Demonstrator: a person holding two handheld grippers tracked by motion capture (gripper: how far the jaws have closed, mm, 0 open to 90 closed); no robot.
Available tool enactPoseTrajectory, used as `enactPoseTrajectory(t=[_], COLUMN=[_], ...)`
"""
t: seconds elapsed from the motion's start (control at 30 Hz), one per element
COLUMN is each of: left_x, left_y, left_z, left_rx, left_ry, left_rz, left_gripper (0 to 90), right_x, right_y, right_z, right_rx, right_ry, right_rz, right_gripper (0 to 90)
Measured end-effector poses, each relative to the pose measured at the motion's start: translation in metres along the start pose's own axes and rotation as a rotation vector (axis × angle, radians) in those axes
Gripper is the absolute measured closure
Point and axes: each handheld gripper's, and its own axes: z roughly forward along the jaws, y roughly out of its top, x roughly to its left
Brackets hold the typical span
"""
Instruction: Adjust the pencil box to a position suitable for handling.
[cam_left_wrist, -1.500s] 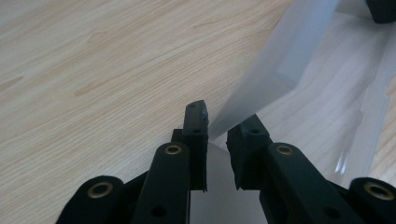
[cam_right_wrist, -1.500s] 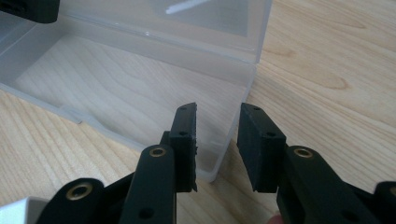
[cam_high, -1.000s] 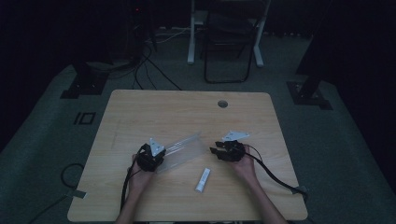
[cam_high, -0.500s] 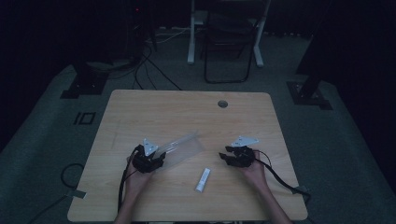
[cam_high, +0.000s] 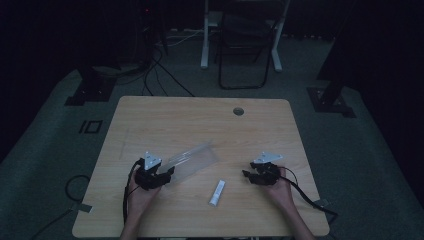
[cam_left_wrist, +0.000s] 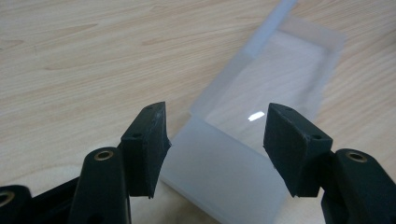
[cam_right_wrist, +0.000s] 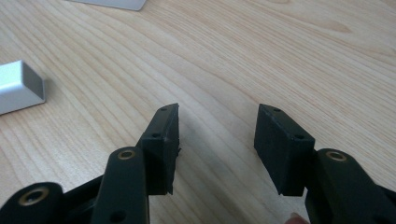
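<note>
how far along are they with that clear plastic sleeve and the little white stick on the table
Done: the clear plastic sleeve lies flat on the table, released. The left gripper has just been opening; the sleeve's end sits between its jaws, untouched. In hand: nothing. The right gripper, also just opening, is over bare wood. Left: the white stick lies between the hands, outside the sleeve, perhaps next to be picked up.

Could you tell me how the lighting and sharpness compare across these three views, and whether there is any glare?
High view: dim overall, surroundings nearly black, table just readable. Left gripper view: bright, with a small white glint on the clear plastic piece, whose far end is soft. Right gripper view: bright, wood grain sharp, no glare; the white block is cut off at the frame edge.
</note>
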Motion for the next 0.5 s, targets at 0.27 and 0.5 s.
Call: enactPoseTrajectory(t=[0.27,0.5], left_x=[-0.006,-0.014], left_y=[-0.006,-0.005], left_z=[-0.016,-0.027], left_rx=[-0.015,-0.033], left_ry=[-0.029,-0.055], left_rz=[-0.019,-0.018], left_gripper=[41.3,41.4], right_x=[-0.007,-0.009], right_y=[-0.006,-0.008], right_z=[-0.003,-0.003], right_rx=[-0.031,-0.044], right_ry=[0.004,0.014], right_rz=[0.034,0.048], right_gripper=[49.4,49.3])
